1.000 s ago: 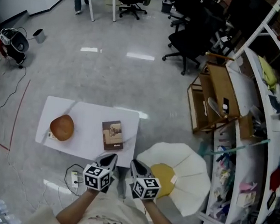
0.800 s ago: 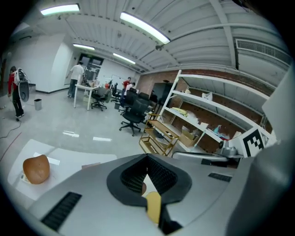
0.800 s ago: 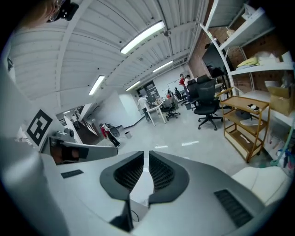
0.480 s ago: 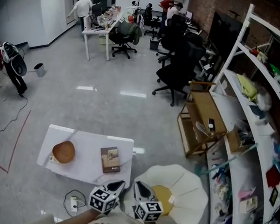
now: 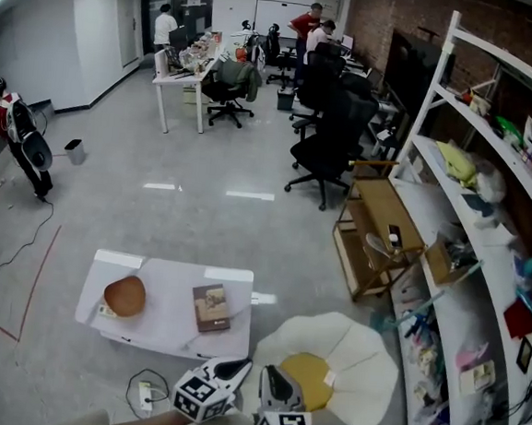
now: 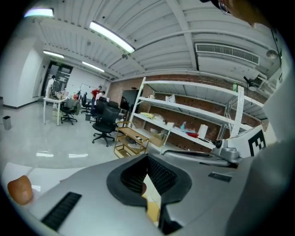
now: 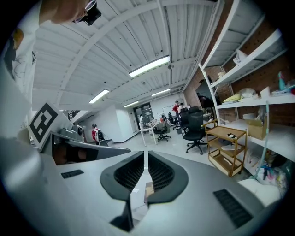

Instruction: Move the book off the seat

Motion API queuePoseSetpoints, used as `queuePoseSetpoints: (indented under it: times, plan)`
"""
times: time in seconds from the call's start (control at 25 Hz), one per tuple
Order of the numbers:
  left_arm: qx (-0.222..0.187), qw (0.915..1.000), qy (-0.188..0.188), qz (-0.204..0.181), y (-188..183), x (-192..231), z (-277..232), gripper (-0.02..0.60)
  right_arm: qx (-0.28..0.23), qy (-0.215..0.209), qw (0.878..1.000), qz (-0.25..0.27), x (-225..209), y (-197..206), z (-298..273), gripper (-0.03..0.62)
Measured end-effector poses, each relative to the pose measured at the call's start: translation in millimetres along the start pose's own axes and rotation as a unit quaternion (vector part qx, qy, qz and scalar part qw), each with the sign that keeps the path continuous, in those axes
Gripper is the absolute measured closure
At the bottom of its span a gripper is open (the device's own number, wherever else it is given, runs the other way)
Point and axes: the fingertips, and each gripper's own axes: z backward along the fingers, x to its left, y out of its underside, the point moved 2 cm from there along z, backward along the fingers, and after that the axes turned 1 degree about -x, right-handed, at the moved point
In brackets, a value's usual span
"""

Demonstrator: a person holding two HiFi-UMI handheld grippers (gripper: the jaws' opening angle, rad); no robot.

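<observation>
Currently: left gripper, jaws closed tip to tip, nothing between them. Right gripper, jaws drawn together to a thin slit, empty. Book, flat on the white low platform, ahead of both jaw pairs, apart and untouched. Brown round object, same platform, left of the book.

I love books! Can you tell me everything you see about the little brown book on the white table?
The small brown book is thin and rectangular, with a dark brown cover that has a paler picture patch on its upper half. It is closed and lies flat, cover up and a little askew, near the right end of the low white table. Only the table touches it. The print on it is too small to read.
</observation>
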Motion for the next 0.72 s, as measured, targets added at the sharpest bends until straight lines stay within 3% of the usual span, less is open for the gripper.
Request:
queuePoseSetpoints:
  times: [0.12, 0.36, 0.72]
  plan:
    - [-0.015, 0.9998, 0.012, -0.008, 3, -19, 8, 0.572, -0.012, 0.018, 1.000, 0.013, 7, 4, 23, 0.568]
    - [-0.008, 0.9985, 0.044, -0.032, 22, -51, 15, 0.572, -0.021, 0.048, 0.999, -0.006, 7, 19, 55, 0.572]
    - [-0.002, 0.9983, 0.043, -0.039, 33, -65, 27, 0.572, -0.028, 0.042, 0.998, -0.023, 15, 25, 69, 0.572]
